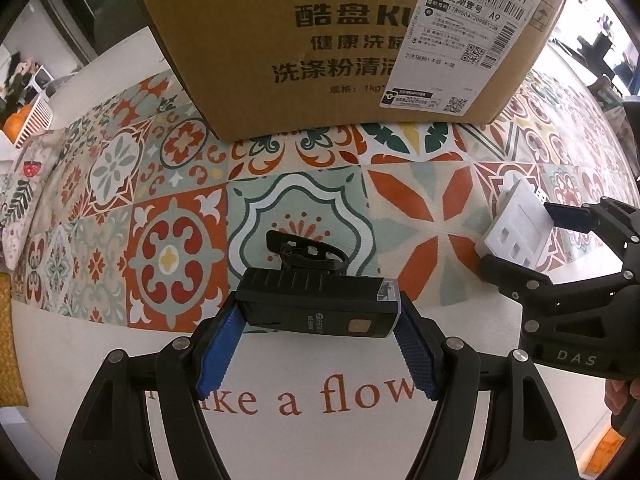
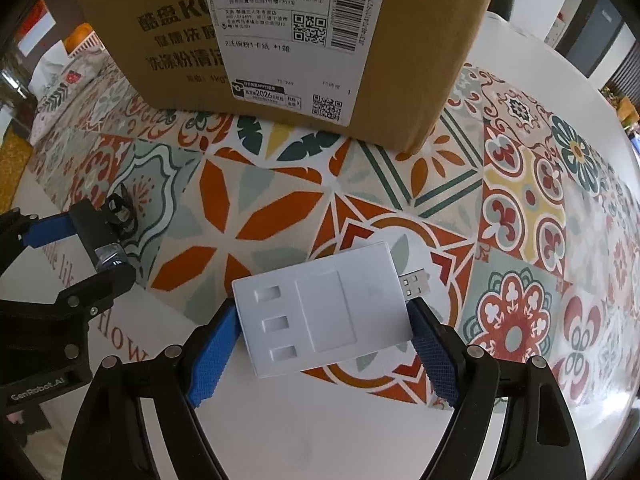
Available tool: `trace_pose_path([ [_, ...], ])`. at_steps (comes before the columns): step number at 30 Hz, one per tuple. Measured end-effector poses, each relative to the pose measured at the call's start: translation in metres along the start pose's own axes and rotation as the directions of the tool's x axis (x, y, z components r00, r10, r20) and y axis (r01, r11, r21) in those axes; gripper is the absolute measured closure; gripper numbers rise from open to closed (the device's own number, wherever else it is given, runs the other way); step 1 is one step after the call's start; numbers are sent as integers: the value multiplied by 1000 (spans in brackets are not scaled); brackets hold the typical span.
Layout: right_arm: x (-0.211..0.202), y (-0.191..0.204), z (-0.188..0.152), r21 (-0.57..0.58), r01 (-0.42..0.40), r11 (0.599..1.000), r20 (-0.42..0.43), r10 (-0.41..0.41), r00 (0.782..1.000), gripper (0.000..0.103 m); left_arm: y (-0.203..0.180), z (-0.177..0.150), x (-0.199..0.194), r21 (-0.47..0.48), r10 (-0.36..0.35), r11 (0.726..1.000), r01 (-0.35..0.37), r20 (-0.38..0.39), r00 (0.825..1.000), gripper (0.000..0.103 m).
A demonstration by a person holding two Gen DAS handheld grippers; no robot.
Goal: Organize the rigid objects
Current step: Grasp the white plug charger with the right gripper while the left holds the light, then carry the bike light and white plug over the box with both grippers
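Carry step: left tongs (image 1: 318, 320) clamp bike light (image 1: 320, 308), right tongs (image 2: 322, 322) clamp USB hub (image 2: 324, 312) — next, up into cardboard box (image 2: 280, 40) at 12 o'clock.

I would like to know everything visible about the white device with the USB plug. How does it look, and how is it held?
The white USB device is a flat rectangular block, apparently matte plastic. Its upper face shows three small rectangular recesses in a row near one end and a large rectangular panel beside them. A metal USB plug sticks out from the opposite end. The right gripper is shut on it, its blue pads pressing the two short ends. It lies roughly level over the patterned tablecloth, in front of the cardboard box.
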State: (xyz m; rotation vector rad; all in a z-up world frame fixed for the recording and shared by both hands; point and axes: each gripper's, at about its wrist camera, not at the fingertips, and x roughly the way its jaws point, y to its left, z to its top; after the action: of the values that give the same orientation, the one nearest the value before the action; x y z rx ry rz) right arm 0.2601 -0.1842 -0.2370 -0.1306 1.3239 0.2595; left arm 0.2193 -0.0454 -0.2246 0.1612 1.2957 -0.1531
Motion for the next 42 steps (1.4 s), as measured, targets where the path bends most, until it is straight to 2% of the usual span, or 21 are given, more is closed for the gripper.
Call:
trace_pose_path([
  [10,-22,-4,-5,48,-1,999,61,-2,998,21,-3,1,-12,6,-4,1000,4,35,999,31],
  [22,-79,-4,-9,101,30,994,179,-48,983,21,0,11,-61,18,-2,1000,-1,162,987,31],
  [29,-116,1,-1,116,40,993,276,-70,959,21,5,23,-99,30,-19,999,12,251,968,31],
  [42,-184,11,21,125,44,991,448,-96,889,21,14,50,-160,63,-50,998,26,401,915,31],
])
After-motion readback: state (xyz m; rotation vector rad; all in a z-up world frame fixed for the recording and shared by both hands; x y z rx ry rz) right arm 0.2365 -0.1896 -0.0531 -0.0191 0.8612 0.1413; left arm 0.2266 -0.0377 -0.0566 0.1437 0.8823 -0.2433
